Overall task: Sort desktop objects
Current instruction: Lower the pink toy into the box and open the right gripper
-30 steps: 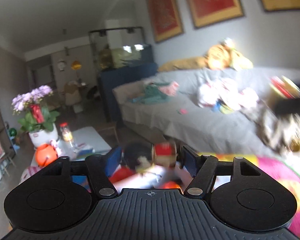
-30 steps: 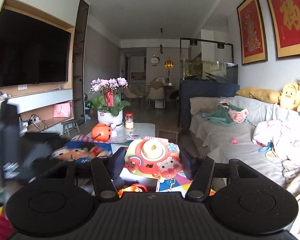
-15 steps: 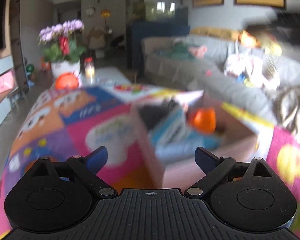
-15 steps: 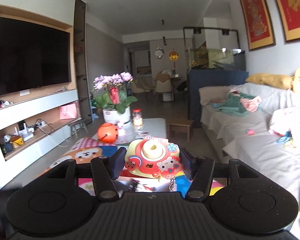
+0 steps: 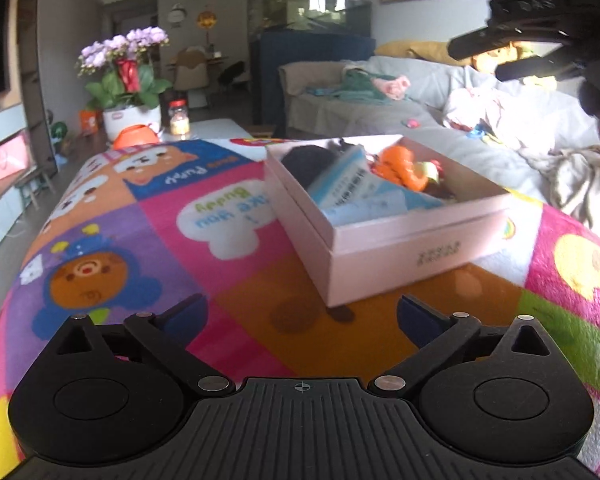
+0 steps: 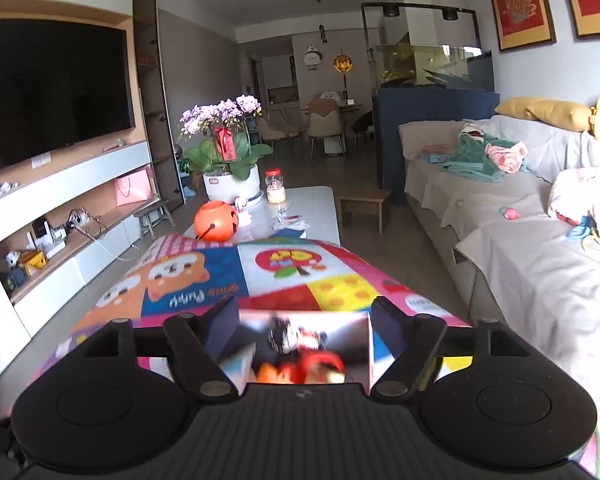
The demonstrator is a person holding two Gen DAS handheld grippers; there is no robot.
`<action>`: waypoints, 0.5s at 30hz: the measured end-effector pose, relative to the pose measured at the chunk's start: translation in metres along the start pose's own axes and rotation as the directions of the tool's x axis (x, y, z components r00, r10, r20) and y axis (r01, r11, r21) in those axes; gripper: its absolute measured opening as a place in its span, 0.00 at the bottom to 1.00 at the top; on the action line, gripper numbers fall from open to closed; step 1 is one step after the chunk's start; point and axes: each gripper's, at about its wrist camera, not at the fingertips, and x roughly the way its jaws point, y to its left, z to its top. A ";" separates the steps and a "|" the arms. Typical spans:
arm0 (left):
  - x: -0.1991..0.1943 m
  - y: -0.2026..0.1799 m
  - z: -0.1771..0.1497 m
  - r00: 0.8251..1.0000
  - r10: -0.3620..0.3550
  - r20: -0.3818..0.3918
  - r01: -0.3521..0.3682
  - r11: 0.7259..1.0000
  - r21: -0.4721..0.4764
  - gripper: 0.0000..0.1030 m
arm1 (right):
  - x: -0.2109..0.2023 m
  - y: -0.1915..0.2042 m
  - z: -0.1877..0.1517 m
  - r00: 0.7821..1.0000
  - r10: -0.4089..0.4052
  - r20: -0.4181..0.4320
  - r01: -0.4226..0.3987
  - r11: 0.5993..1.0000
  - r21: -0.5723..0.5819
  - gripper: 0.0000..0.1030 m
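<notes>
A pink open box (image 5: 400, 240) stands on the colourful cartoon tablecloth (image 5: 148, 224). It holds a blue-and-white packet (image 5: 356, 192), an orange toy (image 5: 404, 168) and a dark object (image 5: 304, 160). My left gripper (image 5: 300, 316) is open and empty, low over the cloth just in front of the box. My right gripper (image 6: 302, 320) is open and empty, directly above the box (image 6: 360, 328), with blurred toys (image 6: 300, 356) below it. The right gripper also shows in the left wrist view (image 5: 540, 36), high at the upper right.
Beyond the cloth a white coffee table (image 6: 312, 204) carries an orange pumpkin bucket (image 6: 215, 218), a potted orchid (image 6: 228, 152) and a jar (image 6: 276, 190). A grey sofa (image 6: 520, 240) with clothes and plush toys runs along the right. A TV wall unit (image 6: 52, 184) is on the left.
My left gripper let go of its toy, opened and drew back in front of the box. My right gripper let go of the toy camera and is now open over the box.
</notes>
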 end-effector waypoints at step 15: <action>0.003 -0.033 -0.026 0.993 0.083 -0.078 -0.088 0.994 -0.059 1.00 | -0.027 0.023 -0.151 0.973 -0.015 -0.231 0.008 1.000 -0.030 1.00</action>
